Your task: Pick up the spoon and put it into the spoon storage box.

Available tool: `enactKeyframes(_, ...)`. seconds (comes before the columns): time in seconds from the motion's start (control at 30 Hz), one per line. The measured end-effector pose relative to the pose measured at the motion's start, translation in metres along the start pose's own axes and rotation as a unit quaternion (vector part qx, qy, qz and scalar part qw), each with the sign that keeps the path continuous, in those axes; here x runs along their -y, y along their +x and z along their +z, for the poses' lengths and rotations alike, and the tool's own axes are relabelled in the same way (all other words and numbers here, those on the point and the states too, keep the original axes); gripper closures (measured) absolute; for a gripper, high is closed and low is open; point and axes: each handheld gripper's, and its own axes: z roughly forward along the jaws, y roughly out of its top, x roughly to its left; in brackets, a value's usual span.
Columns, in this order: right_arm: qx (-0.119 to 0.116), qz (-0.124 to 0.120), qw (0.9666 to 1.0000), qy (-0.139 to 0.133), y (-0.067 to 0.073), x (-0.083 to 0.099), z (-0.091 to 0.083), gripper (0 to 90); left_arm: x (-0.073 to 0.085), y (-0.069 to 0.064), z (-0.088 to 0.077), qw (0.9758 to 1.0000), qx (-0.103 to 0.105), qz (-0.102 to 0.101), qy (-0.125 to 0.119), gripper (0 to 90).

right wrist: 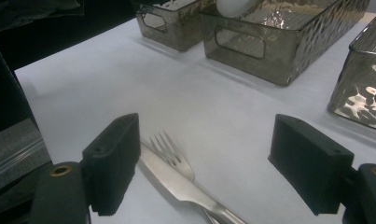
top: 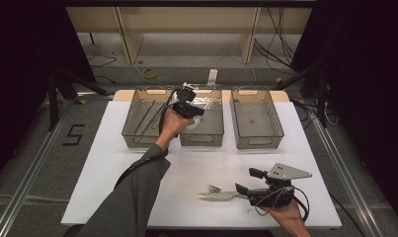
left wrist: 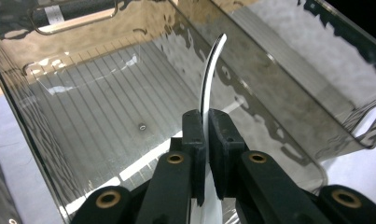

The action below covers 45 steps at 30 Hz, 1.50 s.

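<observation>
Meanwhile, the left claw [top: 199, 109] hung over the middle one of three smoked transparent plastic bins [top: 202, 133] standing in a row at the far side of the white bench [top: 196, 168]. Its jaws were pressed together on a thin white curved utensil [left wrist: 209, 79], which the left gripper view showed edge-on, rising from between the black pads and arching over the ribbed floor of that bin; whether it was a spoon or another piece could not be told from there. In the high view a white rounded shape sat at the claw, just above the bin's near half. The left-hand smoked bin [top: 147, 121] held some long thin dark pieces lying lengthwise, too small to identify, and the right-hand smoked bin [top: 258, 118] stood just beside the middle one, with a narrow gap between them.

The right claw [top: 242, 188] rested low at the near right of the bench, its jaws spread wide and gripping nothing. Between and just ahead of them lay a silver metal table knife [right wrist: 176, 179] and a silver metal fork [right wrist: 169, 147], side by side and touching, the fork's tines pointing away from the claw. Both lay flat on the bench, well apart from the bins
</observation>
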Motion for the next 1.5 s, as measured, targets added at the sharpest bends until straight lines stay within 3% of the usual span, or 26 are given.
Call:
enactKeyframes(0.3,0.000,0.000,1.0000,0.000,0.000,0.000,0.000,25.2,0.004,0.005,0.001,1.0000,-0.003,-0.008,0.000,83.5)
enactKeyframes(0.47,0.000,0.000,1.0000,0.000,0.000,0.000,0.000,25.2,0.001,0.004,-0.005,0.9999,0.007,-0.009,-0.012,76.0)
enactKeyframes(0.77,0.002,0.000,1.0000,0.001,0.000,0.000,0.000,25.2,0.002,-0.004,-0.027,0.9995,0.030,0.009,0.000,41.6)
enactKeyframes(0.9,0.002,-0.001,1.0000,0.002,0.000,0.000,0.000,25.2,0.010,-0.006,-0.042,0.9988,0.047,0.008,-0.007,33.2)
enactKeyframes(1.1,-0.001,-0.003,1.0000,0.005,0.000,0.000,0.001,25.1,0.031,-0.008,-0.058,0.9965,0.078,0.025,-0.015,25.6)
enactKeyframes(1.23,-0.002,-0.004,1.0000,0.008,0.000,0.000,0.001,25.1,0.046,-0.008,-0.066,0.9957,0.083,0.039,-0.015,23.1)
enactKeyframes(1.37,-0.009,-0.006,0.9999,0.013,-0.001,-0.002,0.000,25.0,0.062,-0.009,-0.077,0.9949,0.079,0.055,-0.030,22.5)
enactKeyframes(1.5,-0.012,-0.012,0.9993,0.034,-0.002,-0.004,0.003,25.0,0.071,-0.007,-0.083,0.9948,0.069,0.069,-0.031,22.4)
